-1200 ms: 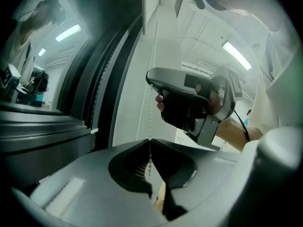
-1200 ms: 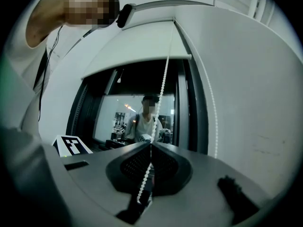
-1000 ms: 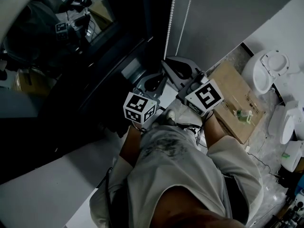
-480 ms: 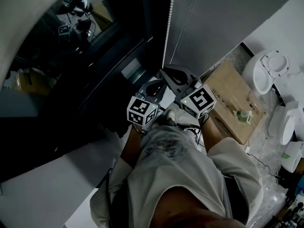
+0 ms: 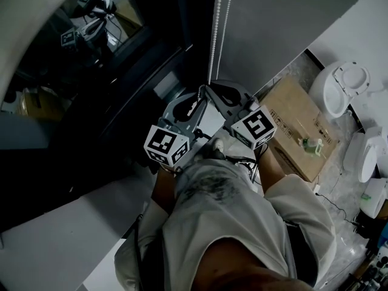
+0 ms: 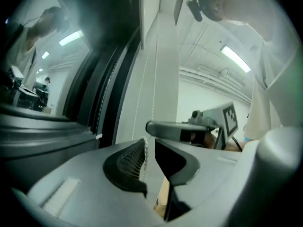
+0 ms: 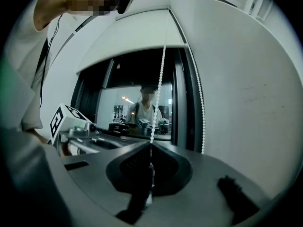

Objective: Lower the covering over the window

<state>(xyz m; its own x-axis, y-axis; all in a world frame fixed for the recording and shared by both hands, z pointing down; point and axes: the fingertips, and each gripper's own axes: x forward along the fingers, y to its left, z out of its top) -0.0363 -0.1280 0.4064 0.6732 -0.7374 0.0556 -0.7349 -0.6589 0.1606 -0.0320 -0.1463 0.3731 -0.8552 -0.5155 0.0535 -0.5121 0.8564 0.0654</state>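
Bead cord (image 7: 158,93) clamped in right tongs (image 7: 151,146) | loose between left tongs (image 6: 149,144), just opening

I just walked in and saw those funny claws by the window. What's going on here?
A person with a gripper in each hand is working the white blind, which covers only the top of the window. The right gripper is clamped shut on the bead chain that hangs beside the window. The left gripper has just been opening its jaws; the chain runs between them but isn't squeezed.
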